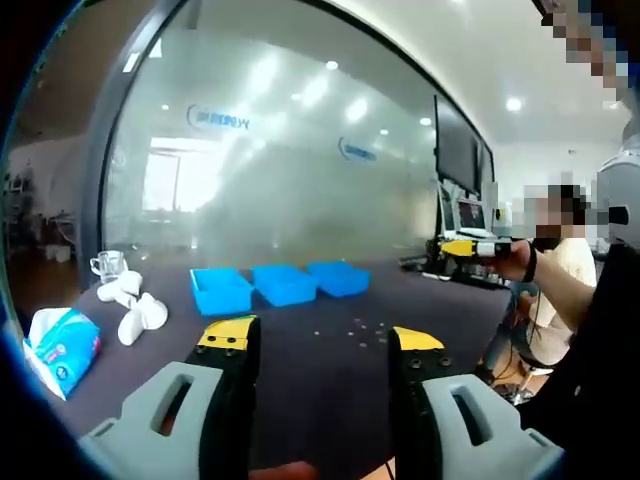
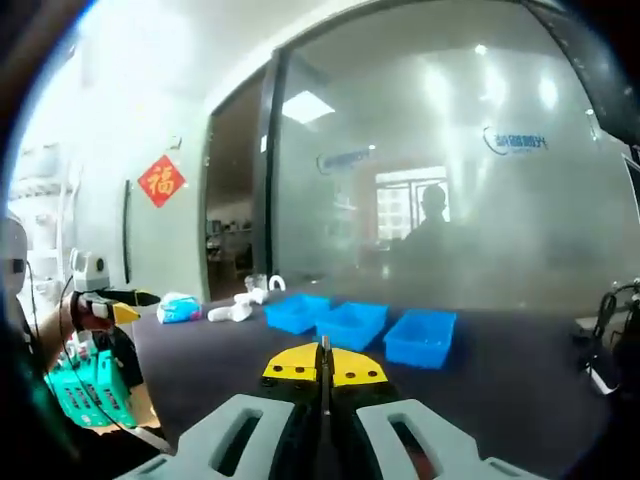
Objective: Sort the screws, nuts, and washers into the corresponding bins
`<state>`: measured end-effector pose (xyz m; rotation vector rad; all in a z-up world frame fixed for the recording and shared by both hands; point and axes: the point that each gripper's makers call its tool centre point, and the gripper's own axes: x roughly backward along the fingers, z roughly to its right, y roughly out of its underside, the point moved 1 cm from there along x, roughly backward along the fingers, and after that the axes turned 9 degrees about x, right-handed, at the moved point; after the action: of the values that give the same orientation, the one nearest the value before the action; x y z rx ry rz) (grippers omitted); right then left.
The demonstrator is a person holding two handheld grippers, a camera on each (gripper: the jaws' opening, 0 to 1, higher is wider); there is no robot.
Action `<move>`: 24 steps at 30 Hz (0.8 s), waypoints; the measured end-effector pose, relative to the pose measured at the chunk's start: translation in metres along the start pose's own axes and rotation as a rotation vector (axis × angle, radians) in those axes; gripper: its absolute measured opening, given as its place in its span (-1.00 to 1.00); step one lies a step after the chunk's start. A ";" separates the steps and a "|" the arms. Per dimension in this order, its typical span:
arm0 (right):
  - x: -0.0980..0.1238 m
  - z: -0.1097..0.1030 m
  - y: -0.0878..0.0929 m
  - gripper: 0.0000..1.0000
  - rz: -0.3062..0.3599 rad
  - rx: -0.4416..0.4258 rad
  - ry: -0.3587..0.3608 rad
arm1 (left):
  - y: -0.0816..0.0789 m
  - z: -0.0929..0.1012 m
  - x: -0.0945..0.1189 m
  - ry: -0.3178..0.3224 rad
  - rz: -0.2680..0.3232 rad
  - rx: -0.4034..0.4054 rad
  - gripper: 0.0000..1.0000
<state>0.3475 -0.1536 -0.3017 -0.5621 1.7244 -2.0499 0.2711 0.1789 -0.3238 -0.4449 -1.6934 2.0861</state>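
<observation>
Frosted glass walling with blue logos backs a dark desk (image 1: 300,370) in an office; three shallow blue plastic bins (image 1: 283,284) stand in a row across its far side, at about twelve o'clock from the left claw (image 1: 322,340), side by side and close together, presumably one each for screws, nuts and washers; a scatter of small metal fasteners (image 1: 368,329) lies loose on the desk nearer than the bins, at about one o'clock from that claw, too small to tell screw from nut; the left claw hangs above the desk with its yellow-tipped jaws spread wide and nothing between them, which reads as readiness for a first pick; the right claw (image 2: 324,364) is clenched, jaws pressed together with no visible object in them, and it hovers well back from the bins, probably just waiting its turn; at nine o'clock on the desk sit white curved plastic pieces (image 1: 131,305), a clear glass cup (image 1: 108,265) and a blue-and-white tissue pack (image 1: 62,348), set aside from the work; sorting appears not yet begun.
</observation>
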 end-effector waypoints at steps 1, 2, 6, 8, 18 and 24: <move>-0.001 0.002 -0.001 -1.00 0.005 -0.001 0.004 | 0.000 0.000 0.000 0.000 0.000 0.000 -0.01; -0.004 0.005 -0.002 -1.00 0.008 -0.006 0.009 | -0.001 0.000 0.000 0.001 0.000 -0.002 -0.01; -0.018 0.019 -0.005 -1.00 0.010 -0.029 0.029 | -0.002 0.000 0.000 0.002 0.003 -0.002 -0.01; -0.030 0.023 -0.003 -1.00 0.006 -0.051 0.018 | -0.001 0.000 0.000 0.003 0.003 0.001 -0.01; -0.114 0.074 0.000 -1.00 -0.040 -0.002 0.115 | 0.001 0.002 -0.002 0.009 0.008 0.013 -0.01; -0.157 0.091 0.005 -1.00 -0.080 -0.146 0.135 | 0.004 0.001 0.000 0.000 0.003 0.014 -0.01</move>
<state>0.5288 -0.1444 -0.2994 -0.5567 1.9715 -2.0696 0.2697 0.1771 -0.3275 -0.4433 -1.6786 2.0988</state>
